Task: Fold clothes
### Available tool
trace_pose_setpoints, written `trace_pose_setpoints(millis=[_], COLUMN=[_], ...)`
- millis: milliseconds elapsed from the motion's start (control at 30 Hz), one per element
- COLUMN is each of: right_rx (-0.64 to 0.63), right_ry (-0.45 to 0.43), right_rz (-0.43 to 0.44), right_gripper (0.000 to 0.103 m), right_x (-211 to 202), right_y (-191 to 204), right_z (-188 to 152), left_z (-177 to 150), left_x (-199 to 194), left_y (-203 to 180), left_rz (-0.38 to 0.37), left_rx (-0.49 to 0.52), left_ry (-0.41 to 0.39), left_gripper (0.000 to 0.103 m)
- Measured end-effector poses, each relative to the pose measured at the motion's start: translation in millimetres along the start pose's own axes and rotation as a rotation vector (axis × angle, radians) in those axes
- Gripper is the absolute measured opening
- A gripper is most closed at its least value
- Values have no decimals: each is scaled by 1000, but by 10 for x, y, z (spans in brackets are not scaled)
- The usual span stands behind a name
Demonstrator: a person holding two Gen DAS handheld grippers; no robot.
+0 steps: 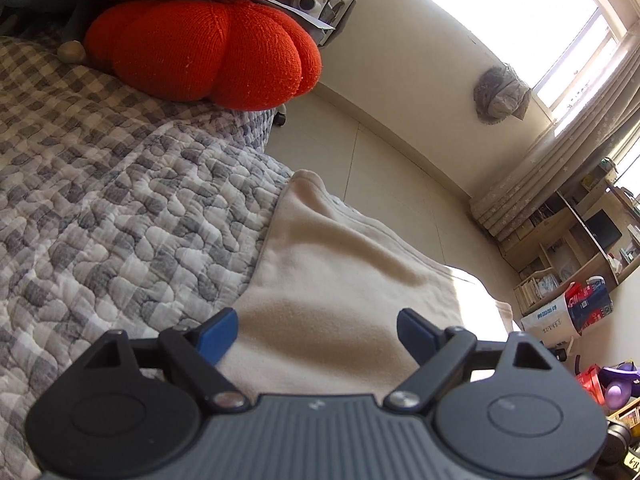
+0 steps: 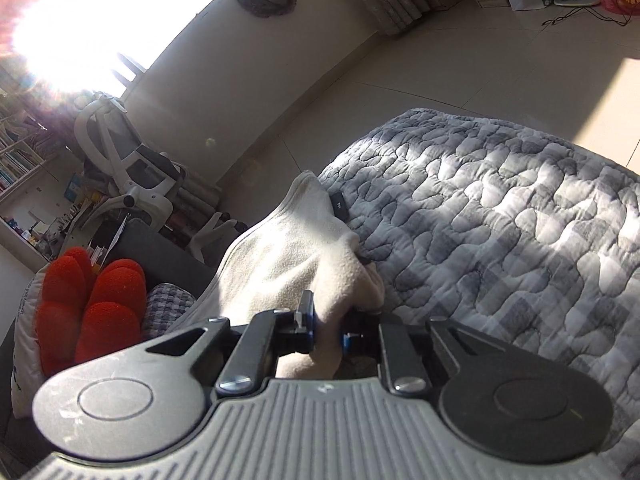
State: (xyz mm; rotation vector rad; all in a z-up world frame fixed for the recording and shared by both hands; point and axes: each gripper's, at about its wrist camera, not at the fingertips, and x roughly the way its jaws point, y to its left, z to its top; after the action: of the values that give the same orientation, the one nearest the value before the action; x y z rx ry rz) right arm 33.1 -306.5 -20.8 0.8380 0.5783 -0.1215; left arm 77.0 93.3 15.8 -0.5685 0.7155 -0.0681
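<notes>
Over the quilt point(image 1: 120, 208), left gripper point(image 1: 318, 334) fingers wide, right gripper point(image 2: 326, 330) fingers pinching cream garment point(image 2: 288, 256).

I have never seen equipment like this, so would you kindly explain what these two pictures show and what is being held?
There is no robot arm here: a person holds a two-finger gripper in each hand, and each gripper carries a wide-angle camera looking forward along its fingers. The dark plates at the bottom of each picture are the gripper itself.

The left wrist view shows the left gripper, its blue-tipped jaws wide apart and holding nothing, above a cream fleece garment.

The right wrist view shows the right gripper clamped shut on a bunched fold of the same garment.

The garment lies on a grey-and-white checked quilt. A red knitted cushion sits further back on it.
</notes>
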Motion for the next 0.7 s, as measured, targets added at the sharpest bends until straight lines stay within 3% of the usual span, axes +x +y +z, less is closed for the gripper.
trace_pose_setpoints(millis=[100,200,300,400,500,533,633,700], right_rx=[13,-85,-319,-739,-1030,-1110,-1219,-1237], right_ry=[-9,-81,-204,-312,-230,-182,-63,-20], right_rz=[-10,-17,11,124,222,213,169,155], right_gripper=[17,17,17,17,16,16,15,16], right_x=[-26,-115,-204,-210,-20,102,423,520], right_y=[3,200,655,1377,1945,2091,2233,2215], right_z=[2,-31,-165,-634,-1307,-1545,-1999,-2126], left_z=[90,171,221,259,266,258,248,258], left_x=[-88,-135,-151,-154,-162,-170,-178,-187], left_y=[138,304,496,659,774,806,871,933], left_rz=[34,37,32,16,3,-1,-10,-15], left_rx=[-28,-79,-174,-272,-346,-368,-390,-393], left_ry=[-33,-38,-30,-21,-13,-11,-10,-11], left_gripper=[88,88,88,88,88,88,88,88])
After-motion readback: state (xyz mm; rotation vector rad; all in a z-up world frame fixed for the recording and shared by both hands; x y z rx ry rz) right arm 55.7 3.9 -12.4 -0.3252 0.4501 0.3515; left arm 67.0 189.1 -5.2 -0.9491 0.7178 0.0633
